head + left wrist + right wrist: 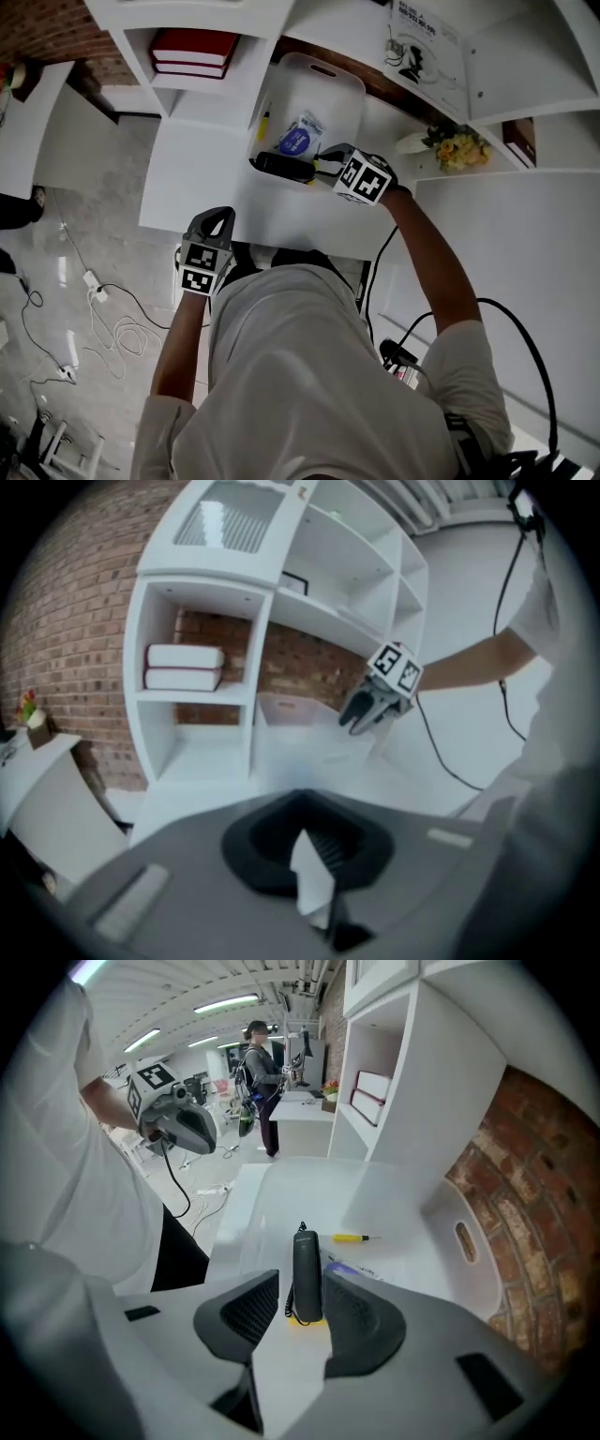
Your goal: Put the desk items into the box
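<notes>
White plastic box (342,89) at the worktop's (281,220) back edge holds a black handset (281,167), a blue round item (296,141) and a yellow-handled screwdriver (265,120). Left gripper (314,874): jaws closed together. Right gripper (300,1302): jaws apart above the slim, corded handset.

black handset (281,167) with one end behind the right gripper (323,161); print on the blue-labelled packet (298,141) too small to read; yellow item (306,1321) mostly hidden under the handset; box (292,710) pale and blurred in the left gripper view, red books (192,49) partly covered by the shelf (187,14)
</notes>
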